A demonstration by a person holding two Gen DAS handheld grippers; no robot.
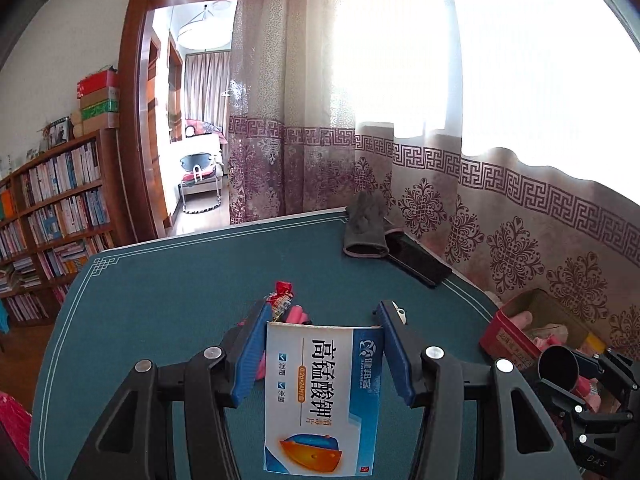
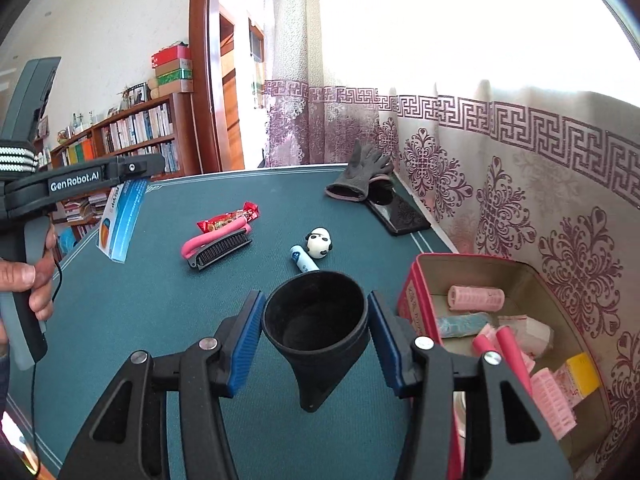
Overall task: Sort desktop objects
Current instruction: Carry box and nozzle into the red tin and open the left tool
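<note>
My left gripper (image 1: 322, 309) is shut on a white and blue medicine box (image 1: 322, 392), which it carries upright above the teal table (image 1: 168, 304). The right wrist view shows this box (image 2: 120, 220) hanging in the air at the left, under the left gripper (image 2: 138, 178). A black funnel (image 2: 316, 328) sits mouth up between the blue pads (image 2: 246, 336) of my right gripper (image 2: 315, 297), which is shut on it next to the red tin (image 2: 412, 296). In the tin lie pink hair rollers (image 2: 476, 298) and small packets.
On the table lie a black brush (image 2: 222, 250), a pink bendy rod (image 2: 208, 236), a red snack wrapper (image 2: 228, 218), a panda figure (image 2: 319, 242), a white tube (image 2: 304, 261), a grey glove (image 2: 360, 176) and a black phone (image 2: 400, 214). A curtain hangs along the right edge.
</note>
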